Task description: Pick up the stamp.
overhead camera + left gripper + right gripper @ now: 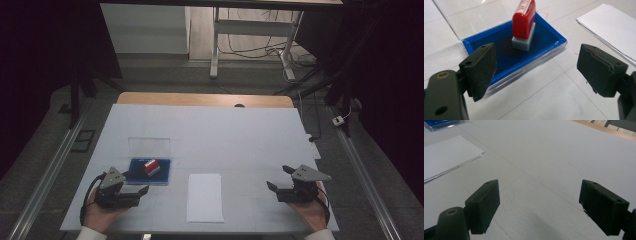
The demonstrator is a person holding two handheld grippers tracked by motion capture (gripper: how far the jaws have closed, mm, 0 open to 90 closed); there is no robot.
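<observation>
On the white table cover (240,135), near your left side, a blue ink pad (148,171) lies flat with its clear lid (149,146) open behind it. A red stamp (152,166) with a grey base sits on the dark pad. From the high view, the stamp's long side runs slanted, from near-left to far-right across the pad. In the left gripper view, the stamp (524,23) stands with its grey base down on the ink and its rounded red end faces you, while its long side runs away from you toward the lid. Your left gripper (135,182) rests just in front of the ink pad (506,51), pointing at it. Its jaws are spread wide apart and hold nothing. The blue tray shows between them, and one jaw covers a near corner of it. A stack of white paper (205,197) lies in the middle of the near edge, between your two hands, with its long side running away from you. Your right gripper (280,178) rests well off to the right of the paper (446,157). Its jaws are also spread wide, with just bare white cover between them.
</observation>
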